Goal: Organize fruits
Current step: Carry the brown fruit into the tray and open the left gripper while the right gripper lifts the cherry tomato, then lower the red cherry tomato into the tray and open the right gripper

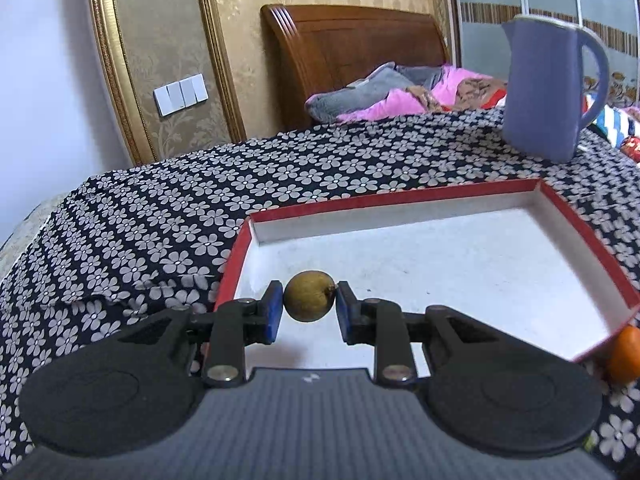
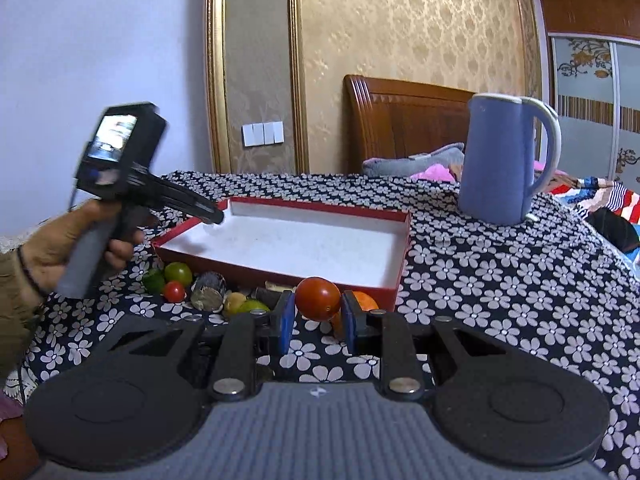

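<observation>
My left gripper point(image 1: 308, 300) is shut on a small brown round fruit point(image 1: 309, 295) and holds it over the near left part of the red box point(image 1: 592, 224) with a white inside. In the right wrist view the left gripper point(image 2: 212, 214) reaches over the box's left end point(image 2: 280, 276). My right gripper point(image 2: 318, 306) is shut on a red tomato point(image 2: 318, 298), just in front of the box's near wall. An orange fruit point(image 2: 364, 300) lies behind it.
Several fruits lie in front of the box: green ones point(image 2: 178, 274), a small red tomato point(image 2: 174, 291), a dark cut piece point(image 2: 208, 290). A blue kettle point(image 2: 500, 160) stands at the back right. An orange point(image 1: 626, 354) lies by the box corner. The flowered cloth point(image 1: 160, 208) covers the table.
</observation>
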The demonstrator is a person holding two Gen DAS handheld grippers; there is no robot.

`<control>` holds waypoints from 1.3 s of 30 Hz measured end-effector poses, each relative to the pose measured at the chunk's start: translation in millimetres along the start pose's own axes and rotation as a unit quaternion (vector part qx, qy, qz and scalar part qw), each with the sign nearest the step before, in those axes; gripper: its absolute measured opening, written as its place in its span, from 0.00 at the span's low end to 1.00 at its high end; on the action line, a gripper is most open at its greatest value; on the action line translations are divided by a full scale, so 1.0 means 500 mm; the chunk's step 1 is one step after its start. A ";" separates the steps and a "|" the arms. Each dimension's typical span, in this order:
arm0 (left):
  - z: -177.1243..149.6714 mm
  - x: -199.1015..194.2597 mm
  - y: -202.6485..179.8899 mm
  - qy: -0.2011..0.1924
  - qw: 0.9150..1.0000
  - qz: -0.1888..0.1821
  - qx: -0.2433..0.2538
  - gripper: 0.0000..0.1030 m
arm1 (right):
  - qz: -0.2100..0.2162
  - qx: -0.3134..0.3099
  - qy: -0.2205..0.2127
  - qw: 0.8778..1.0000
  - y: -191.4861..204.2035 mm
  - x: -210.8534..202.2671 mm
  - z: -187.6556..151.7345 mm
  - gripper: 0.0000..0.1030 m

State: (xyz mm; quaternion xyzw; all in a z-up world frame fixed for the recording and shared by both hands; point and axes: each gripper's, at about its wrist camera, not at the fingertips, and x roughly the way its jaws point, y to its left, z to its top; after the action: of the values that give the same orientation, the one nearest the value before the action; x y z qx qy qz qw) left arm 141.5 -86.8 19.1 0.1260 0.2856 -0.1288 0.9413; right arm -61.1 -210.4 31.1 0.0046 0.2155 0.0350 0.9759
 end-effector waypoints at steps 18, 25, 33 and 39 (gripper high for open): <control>-0.006 -0.034 0.024 -0.009 0.999 0.035 -0.022 0.68 | 0.003 -0.008 -0.008 1.000 0.000 0.048 0.054 0.24; -0.066 -0.146 0.090 -0.052 0.994 0.062 -0.070 0.87 | -0.005 -0.012 0.002 1.000 -0.011 0.110 0.085 0.24; -0.171 -0.200 0.140 -0.059 0.987 0.112 -0.100 0.89 | -0.018 -0.021 0.030 0.999 -0.026 0.202 0.126 0.24; -0.209 -0.216 0.159 -0.058 0.987 0.098 -0.114 0.89 | -0.029 -0.015 0.057 0.998 -0.039 0.281 0.143 0.24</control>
State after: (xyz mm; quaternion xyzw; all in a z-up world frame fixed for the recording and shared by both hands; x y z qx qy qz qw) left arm 27.0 38.5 9.4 0.0381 0.2300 -0.0094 0.9724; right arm 97.6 -219.6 36.3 -0.0182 0.2703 0.0103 0.9626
